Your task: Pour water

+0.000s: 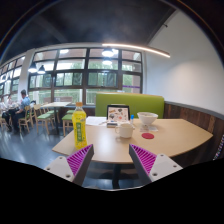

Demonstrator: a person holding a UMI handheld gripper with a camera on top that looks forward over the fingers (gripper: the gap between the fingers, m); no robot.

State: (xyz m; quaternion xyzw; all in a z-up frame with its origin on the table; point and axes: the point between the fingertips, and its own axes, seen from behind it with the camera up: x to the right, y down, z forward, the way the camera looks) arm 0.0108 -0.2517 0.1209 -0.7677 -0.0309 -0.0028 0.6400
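Closest to us are our gripper [112,160] fingers, spread wide apart with nothing held, one purple pad [80,158] on the left and one purple pad [144,158] on the right. Just past them is a pale wooden table [170,137]. Going from left to right on it, we see a bottle [80,122] with yellow drink and a green cap standing up straight, just beyond the left finger. Next comes a white cup [124,129] near the middle, then a small red thing [148,135] lying flat, and a white bowl [147,119] a bit farther back. Behind the table is a green bench [130,102], and people [14,106] sit at other tables far off on the left by the big windows. We think we are at the very start: nothing is picked up yet. Next we would need to move toward the bottle, get both fingers around its middle, and squeeze, so we can tip it over the cup.
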